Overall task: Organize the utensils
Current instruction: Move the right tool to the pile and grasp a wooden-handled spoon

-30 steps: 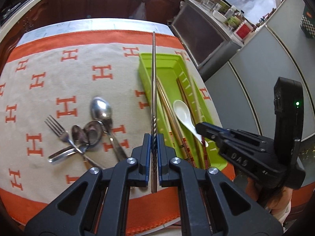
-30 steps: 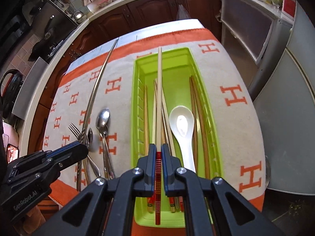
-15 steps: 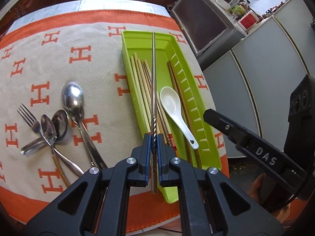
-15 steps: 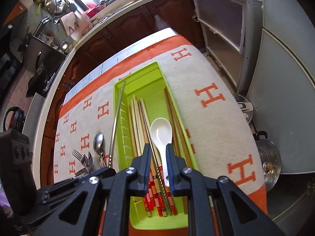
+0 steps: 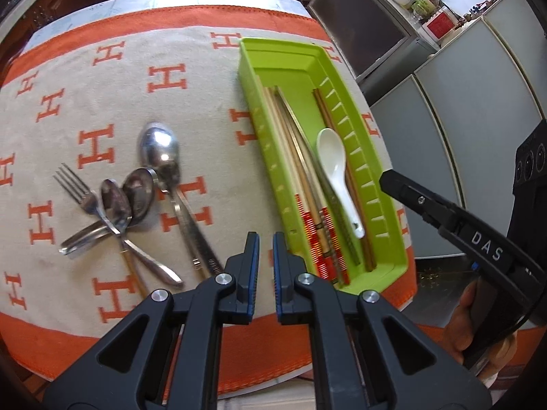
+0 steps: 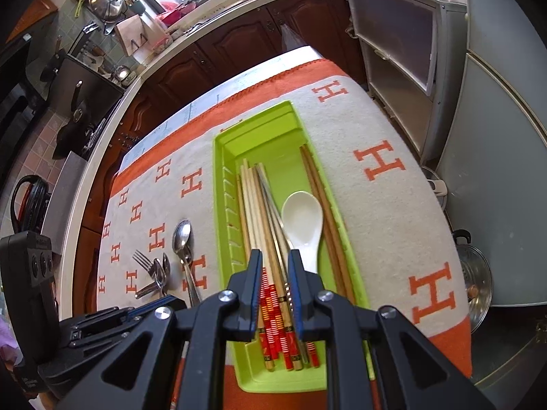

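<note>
A green utensil tray (image 5: 386, 184) (image 6: 224, 184) on the orange-and-beige cloth holds several chopsticks (image 5: 301, 177) (image 6: 254, 212), a metal chopstick (image 5: 333, 212) and a white spoon (image 5: 336, 167) (image 6: 304, 225). Metal spoons (image 5: 160, 150) (image 6: 181, 237) and a fork (image 5: 77, 186) (image 6: 143, 261) lie on the cloth left of the tray. My left gripper (image 5: 266, 249) is open and empty, above the cloth just left of the tray's near end. My right gripper (image 6: 275, 266) is open and empty, above the tray's near end.
The cloth (image 5: 102, 109) covers a small table. Grey cabinets (image 5: 461, 109) stand close on the right, dark wooden cupboards (image 6: 239, 44) beyond the far edge. A steel pot lid (image 6: 473, 273) sits on the floor right of the table.
The left gripper has opened and let go of the metal chopstick, which now lies in the tray, and has drawn back to the left. The right gripper, empty since half a second ago, has opened wider.
</note>
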A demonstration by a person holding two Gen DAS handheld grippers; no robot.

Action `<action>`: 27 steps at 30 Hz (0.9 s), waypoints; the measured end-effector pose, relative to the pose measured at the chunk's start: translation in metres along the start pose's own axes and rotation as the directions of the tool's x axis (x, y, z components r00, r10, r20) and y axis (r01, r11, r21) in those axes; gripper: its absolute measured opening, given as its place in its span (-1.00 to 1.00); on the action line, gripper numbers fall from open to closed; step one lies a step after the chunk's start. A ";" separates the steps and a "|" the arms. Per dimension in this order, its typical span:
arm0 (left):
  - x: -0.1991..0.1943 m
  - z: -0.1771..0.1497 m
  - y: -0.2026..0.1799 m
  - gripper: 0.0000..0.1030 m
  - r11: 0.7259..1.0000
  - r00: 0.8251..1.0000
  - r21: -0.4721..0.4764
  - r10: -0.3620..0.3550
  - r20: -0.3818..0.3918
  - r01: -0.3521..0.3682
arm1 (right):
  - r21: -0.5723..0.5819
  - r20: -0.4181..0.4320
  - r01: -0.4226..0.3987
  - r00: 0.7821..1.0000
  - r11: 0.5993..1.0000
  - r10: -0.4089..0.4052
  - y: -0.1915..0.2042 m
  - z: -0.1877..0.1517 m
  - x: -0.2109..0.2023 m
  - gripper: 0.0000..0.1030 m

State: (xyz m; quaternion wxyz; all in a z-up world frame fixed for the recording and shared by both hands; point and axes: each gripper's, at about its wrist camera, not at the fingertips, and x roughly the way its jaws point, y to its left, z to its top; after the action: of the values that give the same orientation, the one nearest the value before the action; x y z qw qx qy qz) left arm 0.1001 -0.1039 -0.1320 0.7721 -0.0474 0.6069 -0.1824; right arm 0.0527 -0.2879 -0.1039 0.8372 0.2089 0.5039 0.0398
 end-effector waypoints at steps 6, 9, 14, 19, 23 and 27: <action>-0.023 -0.017 0.033 -0.92 0.993 0.992 0.033 0.113 0.048 -0.115 | -0.075 -0.023 -0.019 1.000 0.997 0.017 0.025 -0.010 0.007 -0.71; -0.037 -0.026 0.052 -0.92 0.988 0.986 0.031 0.147 0.074 -0.150 | -0.116 -0.038 -0.032 0.999 0.993 0.028 0.041 -0.015 0.011 -0.71; -0.054 -0.038 0.086 -0.92 0.985 0.981 0.002 0.174 0.085 -0.175 | -0.178 -0.074 -0.065 0.996 0.982 0.053 0.069 -0.025 0.019 -0.71; -0.064 -0.047 0.118 -0.92 0.984 0.981 -0.061 0.175 0.086 -0.170 | -0.240 -0.117 -0.098 0.991 0.966 0.071 0.097 -0.034 0.030 -0.71; -0.065 -0.053 0.136 -0.92 0.982 0.982 -0.102 0.167 0.084 -0.158 | -0.271 -0.167 -0.131 0.982 0.954 0.087 0.115 -0.043 0.044 -0.71; -0.057 -0.059 0.143 -0.92 0.982 0.985 -0.112 0.159 0.070 -0.150 | -0.286 -0.228 -0.172 0.968 0.942 0.108 0.132 -0.054 0.064 -0.71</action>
State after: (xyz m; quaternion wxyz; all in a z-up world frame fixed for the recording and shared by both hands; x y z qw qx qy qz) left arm 0.0645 0.0572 -0.1366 0.8036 -0.0482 0.5868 -0.0873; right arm 0.0566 -0.1328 -0.1275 0.7966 0.1077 0.5608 0.1983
